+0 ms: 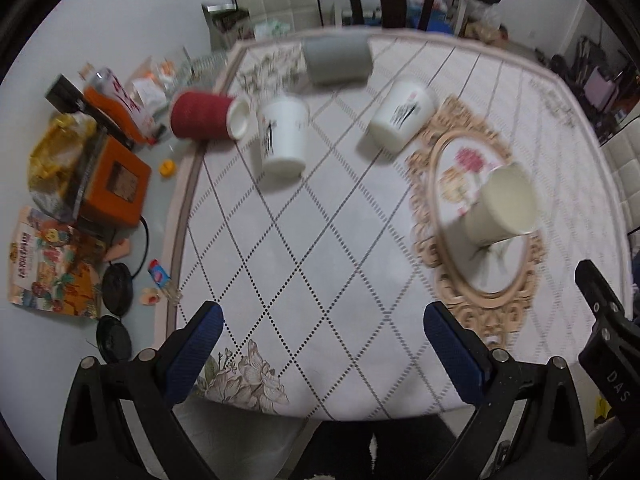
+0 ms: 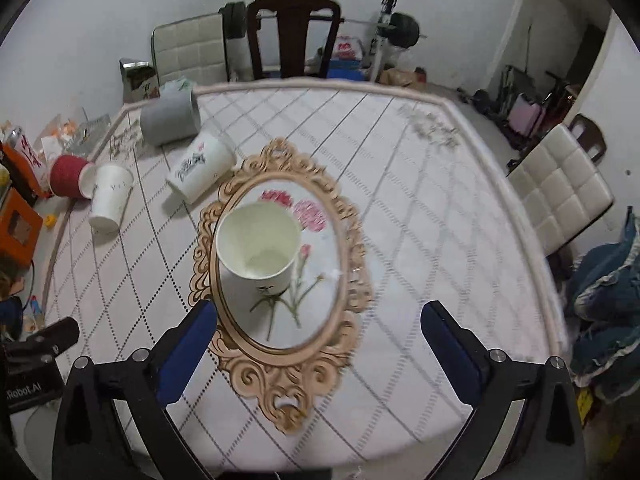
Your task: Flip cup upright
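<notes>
A white paper cup [image 2: 258,250] stands upright, mouth up, on the oval gold-framed tray [image 2: 348,280]; it also shows in the left wrist view [image 1: 502,206] on the tray [image 1: 452,272]. Two white printed cups [image 1: 282,138] [image 1: 402,114] lie on the tablecloth, also seen in the right wrist view [image 2: 109,200] [image 2: 200,168]. A red cup [image 1: 200,114] and a grey cup [image 1: 338,60] lie on their sides at the far left. My left gripper [image 1: 320,320] is open and empty above the table's near edge. My right gripper [image 2: 318,316] is open and empty, just short of the tray.
The table [image 2: 440,220] has a diamond-patterned white cloth. A dark wooden chair [image 2: 294,36] stands at the far side, a white padded chair [image 2: 560,196] at the right. Boxes and bags [image 1: 80,184] clutter the floor on the left.
</notes>
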{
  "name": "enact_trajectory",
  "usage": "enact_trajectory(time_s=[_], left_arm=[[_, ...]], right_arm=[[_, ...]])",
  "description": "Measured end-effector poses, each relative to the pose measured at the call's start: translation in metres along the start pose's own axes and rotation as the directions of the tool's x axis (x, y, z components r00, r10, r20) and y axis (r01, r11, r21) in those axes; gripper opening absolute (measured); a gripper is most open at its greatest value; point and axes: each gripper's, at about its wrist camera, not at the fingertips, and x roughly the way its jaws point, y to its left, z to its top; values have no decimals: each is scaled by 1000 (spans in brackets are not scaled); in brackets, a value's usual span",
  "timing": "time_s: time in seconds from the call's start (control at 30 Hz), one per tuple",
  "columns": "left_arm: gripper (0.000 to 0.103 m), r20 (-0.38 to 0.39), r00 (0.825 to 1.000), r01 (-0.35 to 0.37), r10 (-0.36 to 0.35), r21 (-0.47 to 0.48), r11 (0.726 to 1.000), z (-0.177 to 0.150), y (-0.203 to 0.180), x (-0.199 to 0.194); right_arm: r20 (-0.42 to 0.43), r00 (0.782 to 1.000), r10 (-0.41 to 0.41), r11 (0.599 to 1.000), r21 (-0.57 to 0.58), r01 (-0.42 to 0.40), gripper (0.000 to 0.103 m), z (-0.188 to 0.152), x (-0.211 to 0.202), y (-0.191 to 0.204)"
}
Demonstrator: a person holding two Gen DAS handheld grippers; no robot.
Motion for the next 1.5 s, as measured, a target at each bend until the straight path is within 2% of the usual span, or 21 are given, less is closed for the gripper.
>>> enact_trajectory(time_s=[0.17,0.37,0.73,1.07,1.5], left_arm=[[102,96,995,25,-23,-18,1000,-1,-2,-56],[102,197,980,28,-22,-30,999,-17,-11,-119],[102,279,960,9,9,-65,998,-52,-12,-179],[102,320,947,10,20,-93,996,-78,-14,-208],[102,341,939,-10,45,-106,994,-95,-14,-220]], right_arm=[[39,999,21,1000,4,-22,103,10,-61,-18],[82,996,39,999,-2,-39,103,14,-125,-41],[150,986,69,998,-5,-69,103,-2,-206,-68],[182,979,91,996,-22,-88,103,-16,-239,-77],[185,977,106,994,-25,-103,103,-25,-253,-83]])
